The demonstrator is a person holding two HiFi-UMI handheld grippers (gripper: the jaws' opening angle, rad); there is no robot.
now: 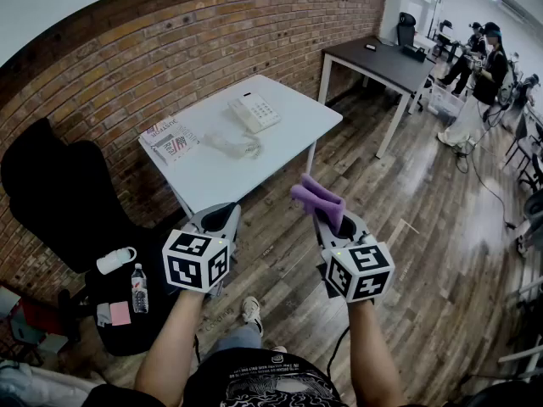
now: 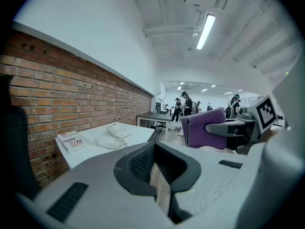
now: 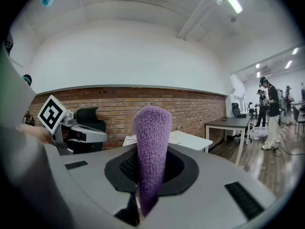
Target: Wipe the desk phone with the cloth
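A white desk phone lies at the far right of the white table, its handset off beside it on a coiled cord. From the left gripper view the phone is small and far ahead. My right gripper is shut on a folded purple cloth, held in the air short of the table's near edge; the cloth stands up between the jaws. My left gripper hangs level with it, jaws together, holding nothing.
A printed booklet lies at the table's left end. A black office chair stands left of it, with a bottle and a mug on a low stand. A dark desk and several people are far right.
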